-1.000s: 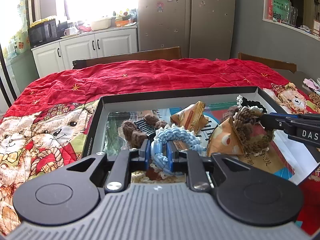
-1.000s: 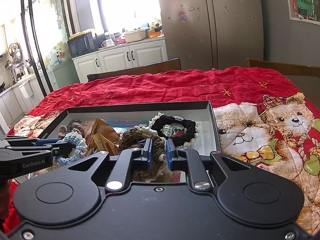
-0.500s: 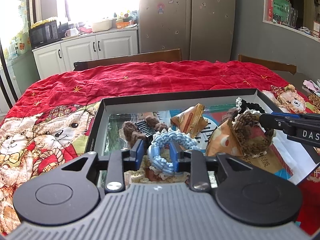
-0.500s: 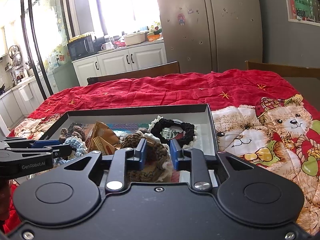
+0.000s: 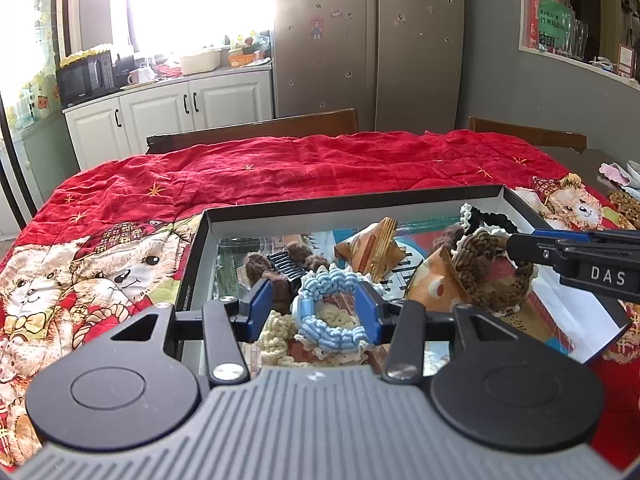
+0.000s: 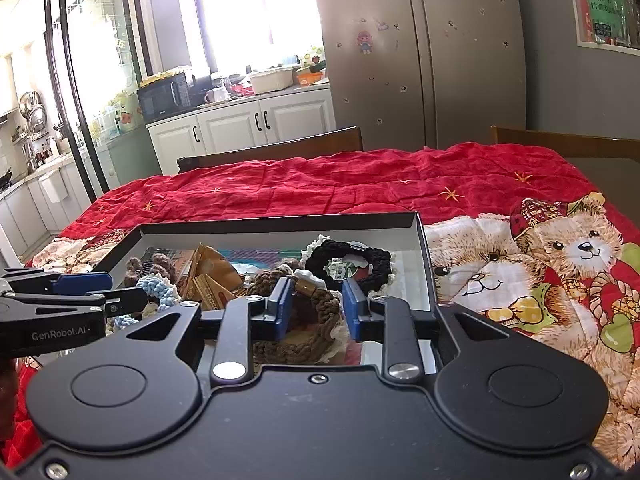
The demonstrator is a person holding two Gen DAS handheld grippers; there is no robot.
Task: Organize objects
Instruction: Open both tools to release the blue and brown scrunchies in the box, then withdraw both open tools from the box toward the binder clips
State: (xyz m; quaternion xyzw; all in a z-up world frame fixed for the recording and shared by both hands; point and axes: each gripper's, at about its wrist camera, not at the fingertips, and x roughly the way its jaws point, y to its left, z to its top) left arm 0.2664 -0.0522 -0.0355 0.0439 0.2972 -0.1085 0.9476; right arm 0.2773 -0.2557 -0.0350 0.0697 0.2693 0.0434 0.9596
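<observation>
Left claw [image 5: 316,312]: jaws spread, bracketing the blue crocheted scrunchie [image 5: 332,312], not gripping it. Right claw [image 6: 316,312]: likewise parted around the brown scrunchie [image 6: 304,328]. Both items lie inside the black box [image 5: 352,204] with a black scrunchie [image 6: 348,268] and snack packets [image 5: 372,248]. Judged: most sorting done; a few pieces remain on the red quilt [image 5: 280,164] at far right.

Both grippers spread wide, low and level.
Left gripper [image 5: 316,308] points toward 12 o'clock; right gripper [image 6: 314,306] likewise, its neighbour's fingers [image 6: 84,284] at 9 o'clock.
</observation>
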